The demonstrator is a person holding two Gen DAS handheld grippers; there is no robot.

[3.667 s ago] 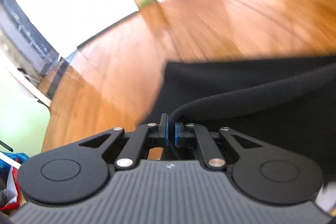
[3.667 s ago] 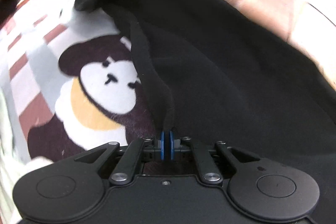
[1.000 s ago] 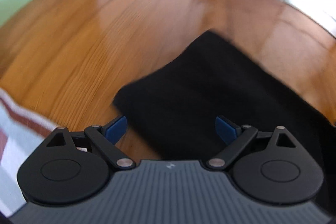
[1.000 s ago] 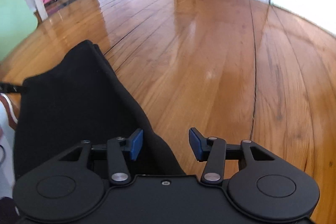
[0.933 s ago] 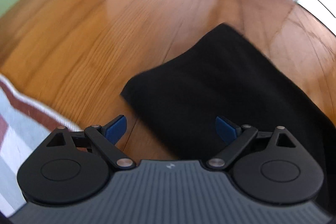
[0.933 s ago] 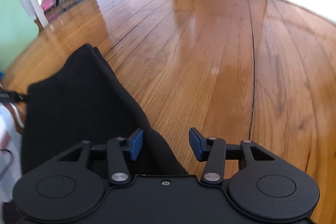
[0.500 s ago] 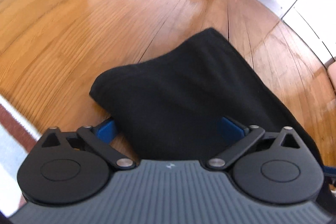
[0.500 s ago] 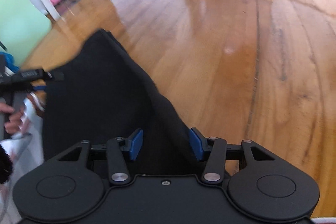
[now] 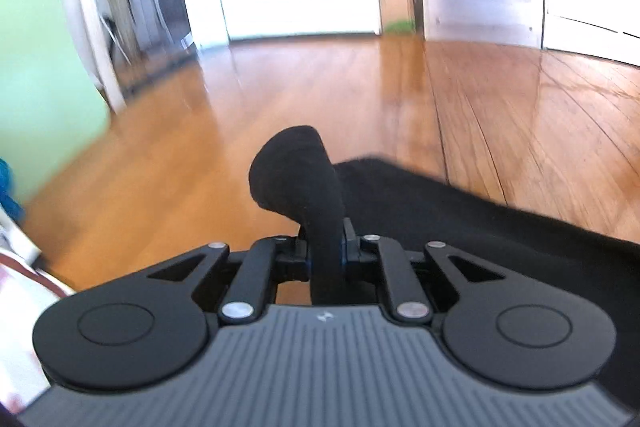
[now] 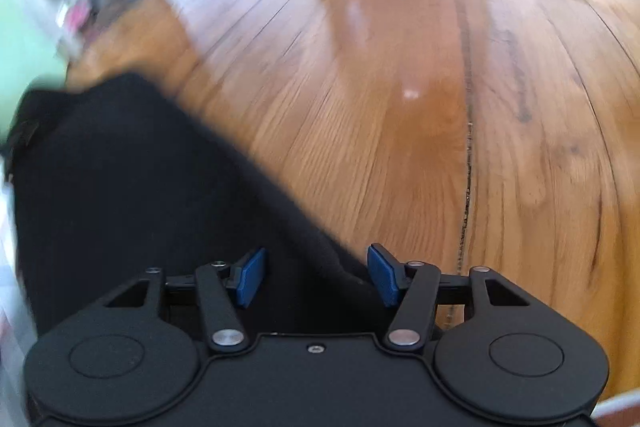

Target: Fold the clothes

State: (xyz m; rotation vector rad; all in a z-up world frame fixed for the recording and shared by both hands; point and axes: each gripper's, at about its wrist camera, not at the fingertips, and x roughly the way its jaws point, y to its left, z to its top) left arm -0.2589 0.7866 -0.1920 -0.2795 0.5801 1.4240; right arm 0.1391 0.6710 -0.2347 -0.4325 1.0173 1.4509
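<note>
We have the left hand-held gripper [image 9: 325,251] clamped on a bunched corner of the black garment [image 9: 460,227], and the pinched fabric bulges up between the pads in a soft rounded lump. The rest of the cloth trails off to the right, lying on the wooden floor [image 9: 520,115].

Over on the other side, the right hand-held gripper [image 10: 316,277] stands wide, blue pads [image 10: 250,277] apart, straddling the garment's right edge [image 10: 320,251] but gripping nothing. The black garment [image 10: 140,195] spreads out to the left of it, already looking doubled over, though motion blur hides any seams.

We judge this fabric thick and limp: light, not slippery, sure to sag and bunch wherever it is lifted. Best hold, we think, is a corner or a folded edge, taking all layers at once so none slips free.

For room, bare wooden floor [image 10: 460,107] opens ahead and to the right. At the left we see a pale green panel [image 9: 36,67] and a patterned textile [image 9: 24,287] close by, so any swing that way looks tighter.
</note>
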